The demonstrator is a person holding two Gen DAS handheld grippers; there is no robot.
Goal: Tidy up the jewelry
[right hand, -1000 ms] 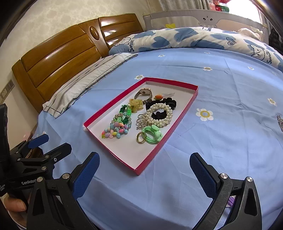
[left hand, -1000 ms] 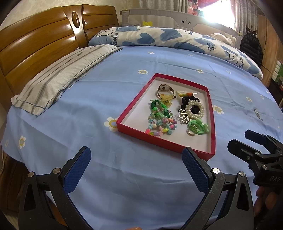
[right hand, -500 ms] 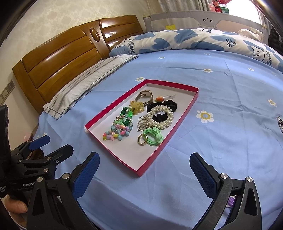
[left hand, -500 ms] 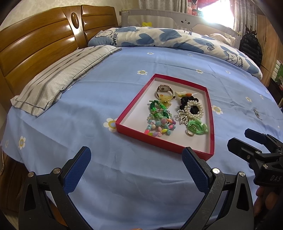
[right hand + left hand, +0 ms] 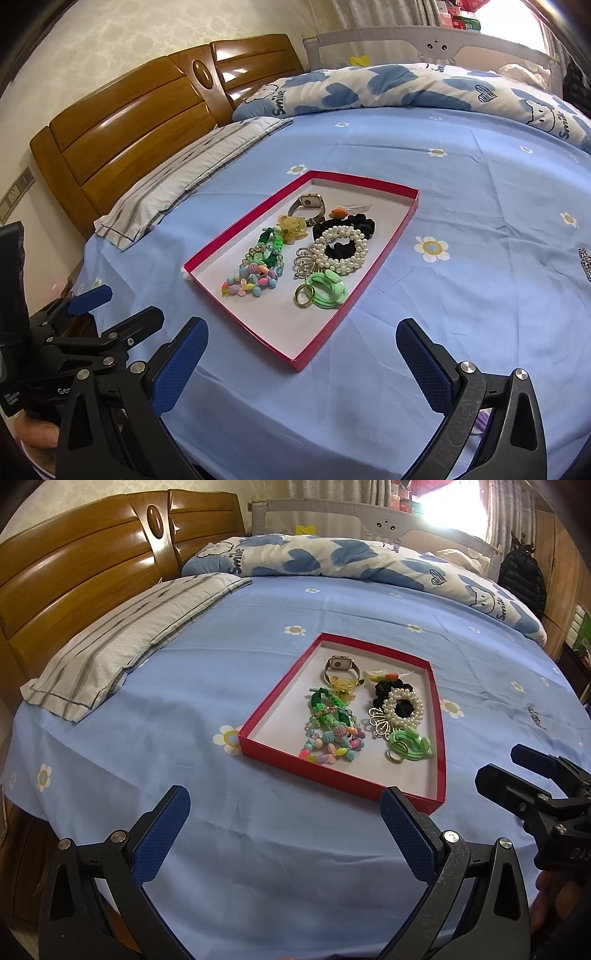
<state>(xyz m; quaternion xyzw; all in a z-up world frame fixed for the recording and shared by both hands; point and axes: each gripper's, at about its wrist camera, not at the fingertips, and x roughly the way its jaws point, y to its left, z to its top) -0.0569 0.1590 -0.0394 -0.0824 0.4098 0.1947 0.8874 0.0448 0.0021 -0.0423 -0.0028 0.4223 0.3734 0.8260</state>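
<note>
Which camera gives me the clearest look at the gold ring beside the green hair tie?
The right wrist view: the gold ring lies nearer the lens, its whole hoop open against the white tray floor, touching the green hair tie. In the left wrist view the ring is smaller and partly overlapped by the tie.

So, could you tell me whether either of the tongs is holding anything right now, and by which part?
Nothing is held. The left tongs and right tongs are both open above the sheet, short of the tray.
</note>
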